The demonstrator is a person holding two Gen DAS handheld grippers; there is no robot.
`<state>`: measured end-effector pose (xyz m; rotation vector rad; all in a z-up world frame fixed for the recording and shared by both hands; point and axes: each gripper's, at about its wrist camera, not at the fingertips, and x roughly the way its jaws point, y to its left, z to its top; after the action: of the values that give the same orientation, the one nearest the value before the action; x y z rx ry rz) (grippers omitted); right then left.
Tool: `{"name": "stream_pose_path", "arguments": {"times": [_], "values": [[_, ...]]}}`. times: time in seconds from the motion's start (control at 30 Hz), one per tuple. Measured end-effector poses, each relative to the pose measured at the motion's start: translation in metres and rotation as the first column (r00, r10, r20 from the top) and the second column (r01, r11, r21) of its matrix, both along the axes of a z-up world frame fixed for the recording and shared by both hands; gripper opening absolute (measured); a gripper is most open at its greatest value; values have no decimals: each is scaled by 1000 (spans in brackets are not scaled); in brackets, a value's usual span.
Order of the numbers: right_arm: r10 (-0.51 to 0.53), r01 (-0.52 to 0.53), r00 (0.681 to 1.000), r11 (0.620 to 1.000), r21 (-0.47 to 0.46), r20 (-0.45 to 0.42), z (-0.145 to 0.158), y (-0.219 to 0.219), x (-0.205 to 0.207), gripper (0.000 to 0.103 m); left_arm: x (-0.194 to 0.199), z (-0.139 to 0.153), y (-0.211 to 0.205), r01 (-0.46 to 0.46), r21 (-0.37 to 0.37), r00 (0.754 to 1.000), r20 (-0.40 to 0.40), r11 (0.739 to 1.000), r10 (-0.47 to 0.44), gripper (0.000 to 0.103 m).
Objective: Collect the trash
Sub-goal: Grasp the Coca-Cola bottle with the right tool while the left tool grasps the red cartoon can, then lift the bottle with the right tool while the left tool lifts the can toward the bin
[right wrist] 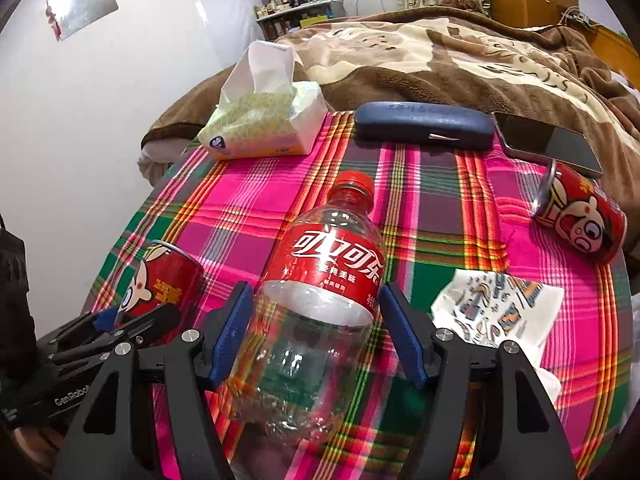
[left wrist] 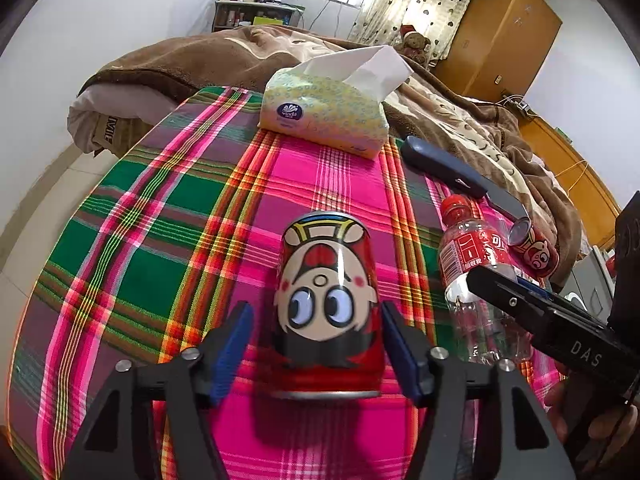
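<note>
A red cartoon can point(left wrist: 326, 304) lies on the plaid cloth between the fingers of my left gripper point(left wrist: 318, 348), which is open around it with a gap on each side. It also shows in the right wrist view point(right wrist: 160, 284). An empty Coca-Cola bottle point(right wrist: 320, 292) lies between the fingers of my right gripper point(right wrist: 316, 336), which is open around it. The bottle also shows in the left wrist view point(left wrist: 472, 276). A second red can point(right wrist: 580, 220) lies on its side at the right. A crumpled printed wrapper point(right wrist: 500, 312) lies right of the bottle.
A tissue pack point(left wrist: 324, 112) stands at the far side of the plaid cloth point(left wrist: 160, 240). A dark blue glasses case point(right wrist: 424, 124) and a phone point(right wrist: 548, 140) lie at the far right. A brown blanket point(right wrist: 460, 52) covers the bed behind.
</note>
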<state>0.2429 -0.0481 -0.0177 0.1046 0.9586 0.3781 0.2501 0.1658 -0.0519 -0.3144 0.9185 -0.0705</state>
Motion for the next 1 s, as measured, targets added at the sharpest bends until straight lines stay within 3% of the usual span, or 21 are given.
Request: {"name": "stream_pose_path", "arguments": {"times": [0.27, 0.47, 0.53, 0.6, 0.67, 1.0], "values": [[-2, 0, 1000, 998, -64, -30, -13, 10, 6, 68, 11, -4, 9, -15, 13, 1000, -13, 1000, 15, 71], [-7, 5, 1000, 999, -54, -30, -17, 8, 6, 68, 16, -5, 10, -14, 21, 1000, -12, 1000, 15, 71], [1, -2, 1000, 999, -50, -23, -17, 8, 5, 63, 16, -5, 9, -15, 32, 1000, -13, 999, 15, 71], [-2, 1, 1000, 999, -48, -21, -17, 8, 5, 63, 18, -5, 8, -23, 38, 1000, -13, 999, 23, 68], [1, -1, 1000, 999, -51, -8, -15, 8, 3, 63, 17, -4, 7, -14, 32, 1000, -12, 999, 14, 53], [-6, 6, 1000, 1000, -11, 18, -8, 4, -2, 63, 7, 2, 1, -6, 42, 1000, -2, 999, 6, 52]]}}
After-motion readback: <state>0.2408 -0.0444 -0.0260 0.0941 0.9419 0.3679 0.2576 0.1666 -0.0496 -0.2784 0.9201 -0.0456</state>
